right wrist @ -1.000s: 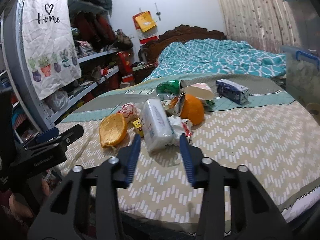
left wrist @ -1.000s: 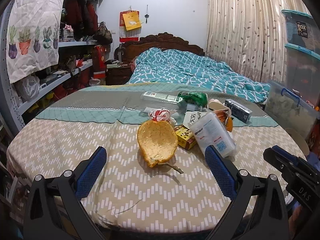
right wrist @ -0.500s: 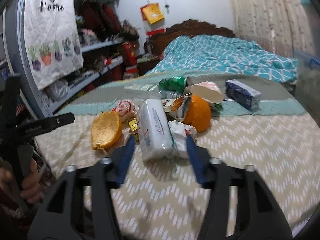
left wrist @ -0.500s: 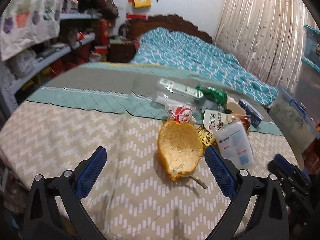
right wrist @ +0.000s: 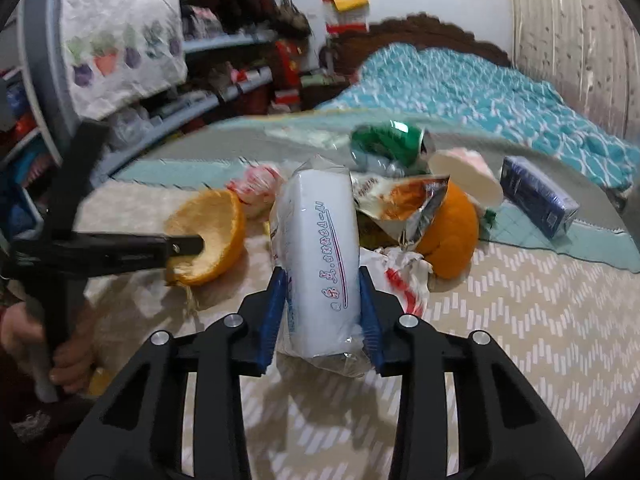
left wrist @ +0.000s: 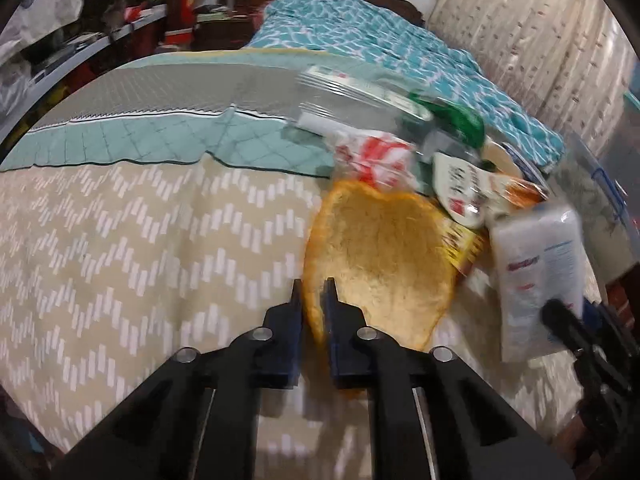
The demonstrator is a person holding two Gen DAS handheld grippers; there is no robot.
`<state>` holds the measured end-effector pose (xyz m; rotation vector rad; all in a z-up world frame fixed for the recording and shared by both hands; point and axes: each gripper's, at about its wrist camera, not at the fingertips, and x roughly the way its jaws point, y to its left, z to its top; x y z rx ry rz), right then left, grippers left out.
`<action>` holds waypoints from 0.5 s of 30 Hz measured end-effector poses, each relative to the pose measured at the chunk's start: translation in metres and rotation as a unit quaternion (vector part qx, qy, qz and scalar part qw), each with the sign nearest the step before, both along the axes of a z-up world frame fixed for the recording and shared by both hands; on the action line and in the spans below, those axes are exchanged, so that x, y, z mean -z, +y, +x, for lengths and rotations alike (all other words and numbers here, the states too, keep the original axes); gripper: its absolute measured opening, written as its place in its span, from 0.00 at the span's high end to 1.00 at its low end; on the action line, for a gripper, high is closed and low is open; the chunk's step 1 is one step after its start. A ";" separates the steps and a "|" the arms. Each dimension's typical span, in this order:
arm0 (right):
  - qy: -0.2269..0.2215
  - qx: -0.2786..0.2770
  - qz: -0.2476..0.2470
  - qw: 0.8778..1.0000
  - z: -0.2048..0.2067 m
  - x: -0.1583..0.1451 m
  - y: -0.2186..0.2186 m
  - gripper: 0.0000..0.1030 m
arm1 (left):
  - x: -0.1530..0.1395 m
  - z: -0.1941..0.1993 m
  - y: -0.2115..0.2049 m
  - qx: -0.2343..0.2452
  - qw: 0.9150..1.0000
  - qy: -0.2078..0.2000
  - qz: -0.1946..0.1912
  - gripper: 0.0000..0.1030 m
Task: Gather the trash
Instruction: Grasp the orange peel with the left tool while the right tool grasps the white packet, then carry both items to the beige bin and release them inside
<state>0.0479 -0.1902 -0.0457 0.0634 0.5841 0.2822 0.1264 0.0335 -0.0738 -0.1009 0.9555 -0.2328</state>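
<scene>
My left gripper (left wrist: 313, 294), wide apart a second ago, now pinches the near rim of the pomelo peel (left wrist: 380, 268); bare tablecloth (left wrist: 140, 240) stretches toward the left edge. My right gripper (right wrist: 323, 280) is closing on the tissue pack (right wrist: 320, 240). Wrappers (right wrist: 400, 200) crowd behind, toward the far edge.

Behind your surface (right wrist: 520, 320) stands a bed (right wrist: 460, 80) with teal quilt; shelves (right wrist: 224, 92) and a curtain (left wrist: 540, 32) flank it.

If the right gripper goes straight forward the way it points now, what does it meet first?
The right gripper is closing around the white tissue pack, so first that pack itself; beyond it probably the crumpled foil snack bag, though depth is unclear.
</scene>
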 end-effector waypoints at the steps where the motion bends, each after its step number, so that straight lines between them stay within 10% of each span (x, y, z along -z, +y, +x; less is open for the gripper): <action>1: -0.016 0.007 0.009 1.000 -0.010 -0.005 -0.006 0.64 | -0.005 -0.006 0.000 0.002 1.000 -0.009 -0.008 0.94; 9: -0.040 0.160 0.116 0.980 -0.063 -0.007 -0.127 0.64 | -0.054 -0.039 -0.019 0.038 0.995 -0.060 -0.064 0.94; 15: -0.001 0.234 0.157 0.959 -0.079 0.023 -0.193 0.64 | -0.067 -0.026 -0.129 0.155 0.984 -0.029 -0.079 0.94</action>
